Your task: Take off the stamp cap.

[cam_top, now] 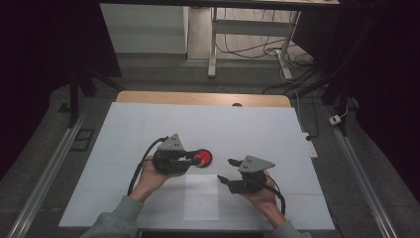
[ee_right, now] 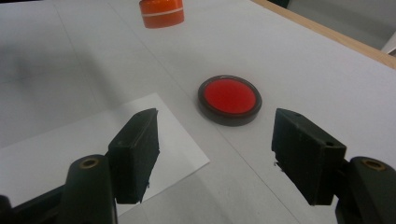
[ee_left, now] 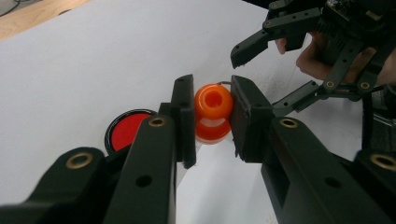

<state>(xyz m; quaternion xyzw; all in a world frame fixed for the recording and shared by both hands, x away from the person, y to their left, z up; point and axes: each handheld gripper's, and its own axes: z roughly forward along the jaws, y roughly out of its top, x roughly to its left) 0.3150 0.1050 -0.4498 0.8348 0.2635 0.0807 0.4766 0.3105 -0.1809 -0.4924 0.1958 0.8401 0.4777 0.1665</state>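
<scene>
left gripper [ee_left: 213, 114] had its fingers clamped on the orange bottle [ee_left: 213, 112], lifted just beside the red cap [ee_right: 229, 100] on the tabletop [cam_top: 148, 129]. right gripper [ee_right: 215, 149] hung near the cap, fingers wide, empty. capping likely still to do.

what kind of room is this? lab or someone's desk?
Most likely a lab recording station, not a home desk: a table covered in plain white sheeting, metal floor rails running along both sides, and loose cables with a power strip on the floor behind.
</scene>
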